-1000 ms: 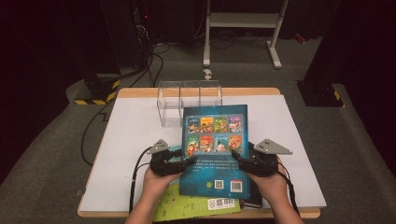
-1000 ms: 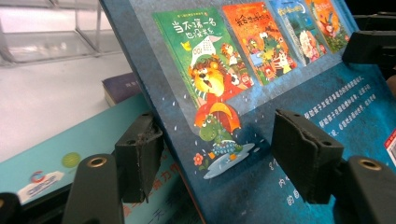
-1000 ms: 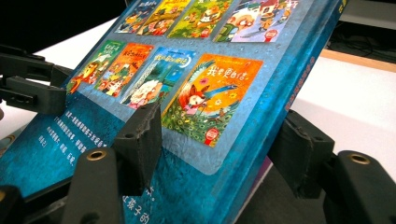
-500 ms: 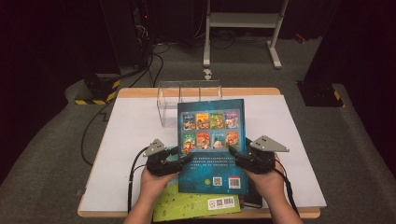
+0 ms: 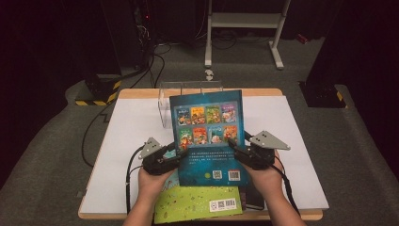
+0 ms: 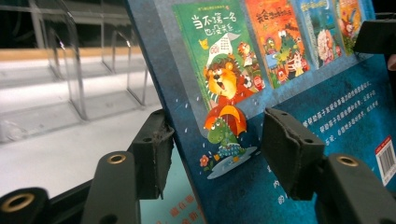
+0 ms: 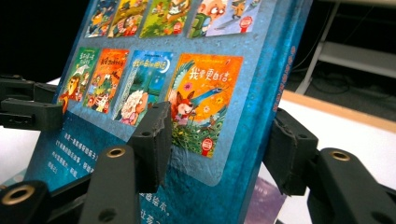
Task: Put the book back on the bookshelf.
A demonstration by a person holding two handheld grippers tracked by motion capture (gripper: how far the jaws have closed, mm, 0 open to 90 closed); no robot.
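The person lifts a blue hardcover picture book off the bench, back cover up, one gripper on each long edge: the left gripper takes the left edge, the right gripper the spine side. Both pairs of jaws have just been closing with the book between them. In the left gripper view one pad sits under the cover and the other pad lies against its printed face, so I judge it is pinching the book; in the right gripper view the jaws straddle the thick spine edge the same way, pads pressed to both faces. The book tilts up, its far end raised toward the clear acrylic book stand that stands just beyond both grippers. To do this step well, I think both grips should stay equally firm and rise together so the book does not twist or slip, then the far edge should be steered into a slot between the dividers, clear of the thin walls. By count: one blue book in the grippers, one yellow-green softcover book lying just below the grippers near the bench's near edge, one dark flat book beneath the right gripper, partly hidden, and one stand.
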